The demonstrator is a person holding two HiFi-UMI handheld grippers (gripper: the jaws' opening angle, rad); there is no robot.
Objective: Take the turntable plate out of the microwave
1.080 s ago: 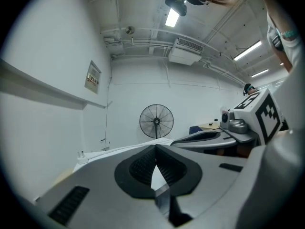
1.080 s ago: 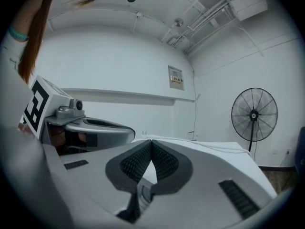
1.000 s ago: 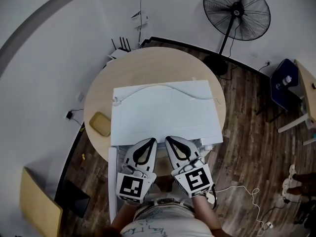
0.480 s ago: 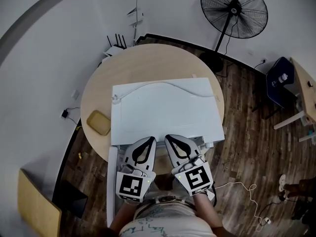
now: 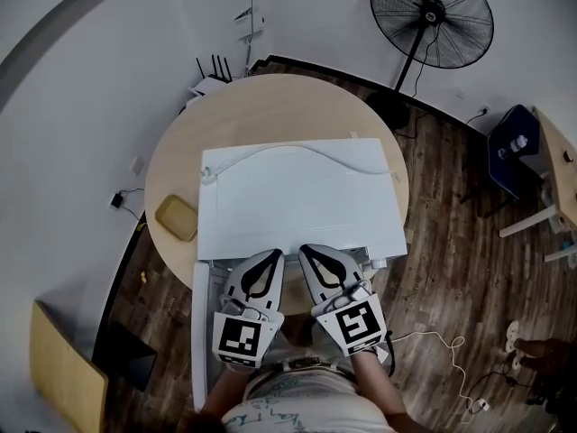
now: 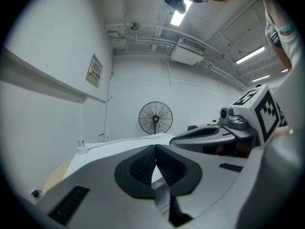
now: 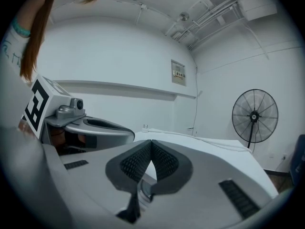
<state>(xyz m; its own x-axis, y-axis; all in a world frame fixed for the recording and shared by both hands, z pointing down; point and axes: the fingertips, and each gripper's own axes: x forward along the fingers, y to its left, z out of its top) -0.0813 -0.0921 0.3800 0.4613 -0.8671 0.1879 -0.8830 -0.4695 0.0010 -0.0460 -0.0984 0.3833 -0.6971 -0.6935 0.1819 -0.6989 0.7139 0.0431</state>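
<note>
Left gripper (image 6: 155,149): jaws closed, ribbed pads meeting at the tips, nothing between them. It is held almost level in front of the microwave.
Right gripper (image 7: 151,143): also closed and empty, just beside the left one and pointing the same way.
Microwave (image 5: 302,201): a white box on the round table (image 5: 270,111), with its front at the table's near edge. Both gripper views look across its flat top, not into it.
Door (image 5: 200,332): the narrow white strip running toward the person from the front left corner appears to be the door, swung open.
Turntable plate: not visible in any view. It is probably inside the cavity, which the top panel hides from the head view.
Step in hand: approach, with no contact made yet.
Doing it well:
- Bring both grippers down from top level to the cavity opening.
- Spread the jaws before going in.
- Take the plate by its near rim, ideally one gripper on each side.
- Raise it clear of whatever it sits on before drawing it out.
- Keep it flat, since such a plate is likely smooth and heavy.
- Bring it straight back toward the near edge.
Watch for: the open door crowding the left gripper.
Cable (image 5: 297,156): a white cable lying across the microwave's far top edge, out of the way.
Yellow dish (image 5: 177,220): near the table's left edge, well apart from the work.
</note>
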